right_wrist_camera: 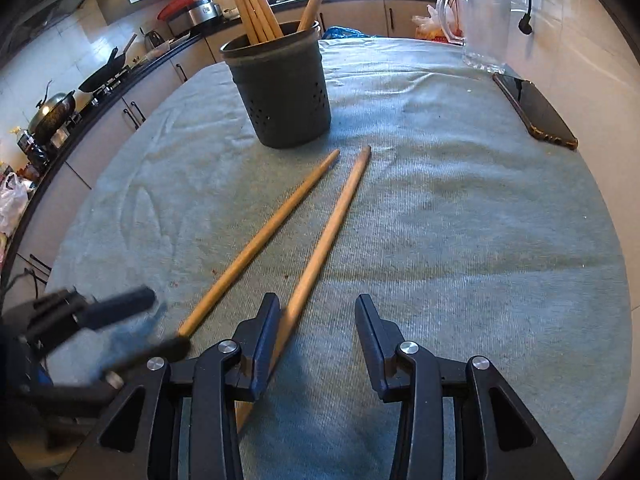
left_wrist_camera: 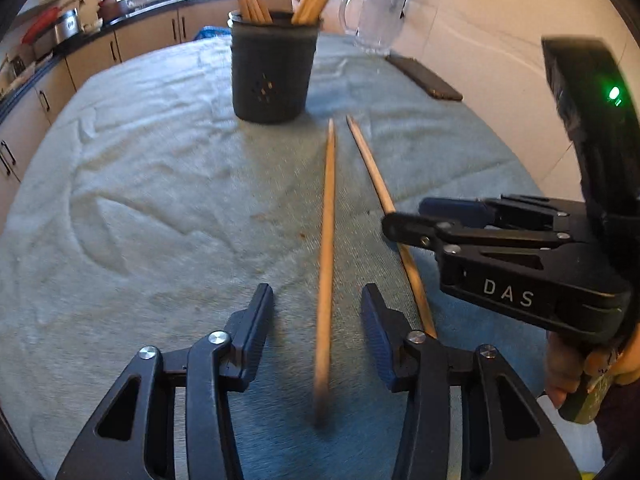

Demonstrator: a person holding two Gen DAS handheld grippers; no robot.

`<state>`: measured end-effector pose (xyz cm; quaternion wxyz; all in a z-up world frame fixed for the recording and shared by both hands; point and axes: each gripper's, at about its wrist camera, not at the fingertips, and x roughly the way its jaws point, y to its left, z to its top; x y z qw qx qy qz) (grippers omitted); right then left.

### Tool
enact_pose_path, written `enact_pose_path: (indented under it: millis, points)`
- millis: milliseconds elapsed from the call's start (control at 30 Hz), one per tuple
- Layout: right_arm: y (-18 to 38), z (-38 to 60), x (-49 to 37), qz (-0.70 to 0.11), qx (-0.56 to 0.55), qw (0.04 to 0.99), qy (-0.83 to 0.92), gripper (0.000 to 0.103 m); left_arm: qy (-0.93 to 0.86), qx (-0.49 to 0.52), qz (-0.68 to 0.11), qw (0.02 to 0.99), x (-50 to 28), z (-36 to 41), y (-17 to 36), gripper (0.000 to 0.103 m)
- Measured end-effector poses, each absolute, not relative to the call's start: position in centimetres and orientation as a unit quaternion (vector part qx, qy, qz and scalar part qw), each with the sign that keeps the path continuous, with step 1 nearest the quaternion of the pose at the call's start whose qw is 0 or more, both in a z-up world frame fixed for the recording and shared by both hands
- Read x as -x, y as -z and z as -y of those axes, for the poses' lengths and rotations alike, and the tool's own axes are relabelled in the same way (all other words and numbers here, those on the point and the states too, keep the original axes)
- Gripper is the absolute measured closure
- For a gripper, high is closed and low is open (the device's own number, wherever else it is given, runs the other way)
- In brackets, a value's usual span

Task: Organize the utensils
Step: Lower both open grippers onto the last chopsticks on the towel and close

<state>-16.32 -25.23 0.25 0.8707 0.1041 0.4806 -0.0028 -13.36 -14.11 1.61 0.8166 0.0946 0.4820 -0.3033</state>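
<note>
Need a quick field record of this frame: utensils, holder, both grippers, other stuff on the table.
loose utensils: left chopstick and right chopstick, flat on the cloth, side by side
holder: dark cup, upright, holding more chopsticks
left gripper: jaws open, straddling left chopstick
right gripper: jaws open, right chopstick beside one jaw
other: phone, glass jug

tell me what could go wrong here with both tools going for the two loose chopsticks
1. The left tool is open around one chopstick while the right tool hangs close over the other chopstick; the two could bump.
2. The holder is already crowded with sticks, so a new one may catch on them or tip it.
3. The round sticks may roll on the wrinkled cloth.
</note>
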Motion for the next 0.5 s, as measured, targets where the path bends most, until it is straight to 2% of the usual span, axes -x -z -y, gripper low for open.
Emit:
enact_pose_path:
  millis: [67,100,200,333,500]
  points:
    - [-0.2,25.0,16.1,-0.479,-0.100,0.872,0.007,0.061,0.285,-0.090,-0.483,0.823,13.2,14.2,-1.5,0.086]
    - [-0.2,24.9,16.0,-0.478,-0.097,0.873,0.010,0.065,0.281,-0.079,-0.490,0.821,12.9,14.0,-1.5,0.094]
    - [-0.2,25.2,15.7,-0.480,-0.099,0.871,0.016,0.091,0.268,-0.012,-0.523,0.809,12.2,12.5,-1.4,0.096]
    - [-0.2,26.4,16.8,-0.485,-0.100,0.869,0.014,0.094,0.251,0.052,-0.556,0.791,13.0,10.4,-1.4,0.096]
    - [-0.5,28.3,20.6,-0.494,-0.097,0.864,0.023,0.095,0.241,0.045,-0.561,0.791,14.5,9.7,-2.0,0.096]
